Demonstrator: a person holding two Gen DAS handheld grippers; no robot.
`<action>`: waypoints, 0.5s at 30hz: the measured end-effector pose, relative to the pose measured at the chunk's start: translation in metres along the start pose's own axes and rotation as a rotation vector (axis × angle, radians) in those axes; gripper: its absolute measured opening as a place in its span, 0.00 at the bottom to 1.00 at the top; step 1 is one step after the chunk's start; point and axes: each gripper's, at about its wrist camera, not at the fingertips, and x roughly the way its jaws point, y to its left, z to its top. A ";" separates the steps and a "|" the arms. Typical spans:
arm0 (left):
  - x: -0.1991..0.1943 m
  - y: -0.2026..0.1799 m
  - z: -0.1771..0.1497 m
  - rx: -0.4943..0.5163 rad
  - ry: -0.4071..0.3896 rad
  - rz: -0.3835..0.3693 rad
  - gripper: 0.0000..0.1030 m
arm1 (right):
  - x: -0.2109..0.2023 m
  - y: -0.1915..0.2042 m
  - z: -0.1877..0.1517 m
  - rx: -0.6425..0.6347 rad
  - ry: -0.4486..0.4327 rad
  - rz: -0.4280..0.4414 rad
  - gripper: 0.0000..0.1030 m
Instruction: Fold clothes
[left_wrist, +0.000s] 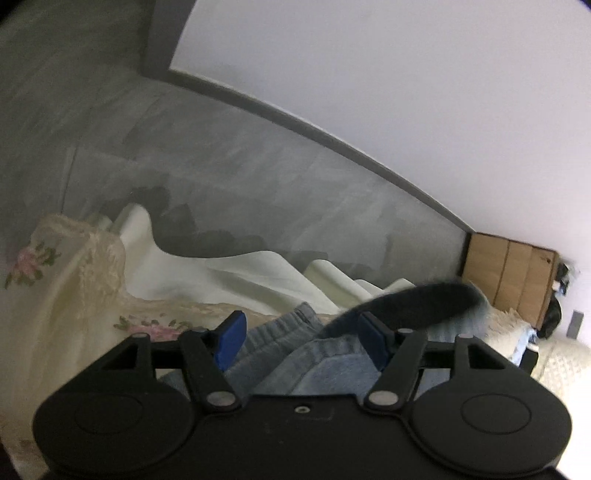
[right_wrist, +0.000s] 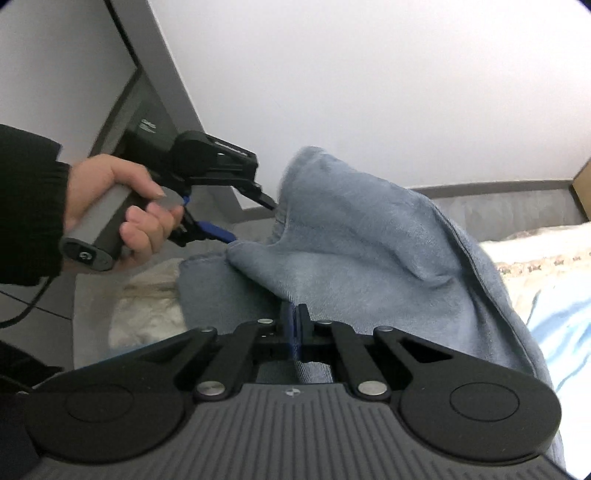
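A blue denim-like garment hangs lifted in front of me; its gathered waistband shows in the left wrist view. My right gripper is shut on the garment's lower edge. My left gripper is open, its blue pads on either side of the waistband fabric without clamping it. The left gripper also shows in the right wrist view, held by a hand at the garment's upper left edge, jaws apart.
A cream floral bedspread covers the bed, with white bedding against a grey headboard. A wooden cabinet stands at the right. A light blue striped cloth lies on the bed.
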 end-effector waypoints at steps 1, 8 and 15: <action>-0.004 -0.002 -0.002 0.008 0.005 -0.007 0.62 | -0.006 0.000 0.000 -0.008 -0.006 0.007 0.00; -0.042 0.012 -0.021 -0.040 -0.025 -0.025 0.62 | -0.022 0.010 -0.007 -0.038 -0.020 0.025 0.00; -0.083 0.024 -0.037 -0.127 0.010 -0.112 0.64 | -0.039 0.012 0.001 0.027 -0.092 -0.047 0.00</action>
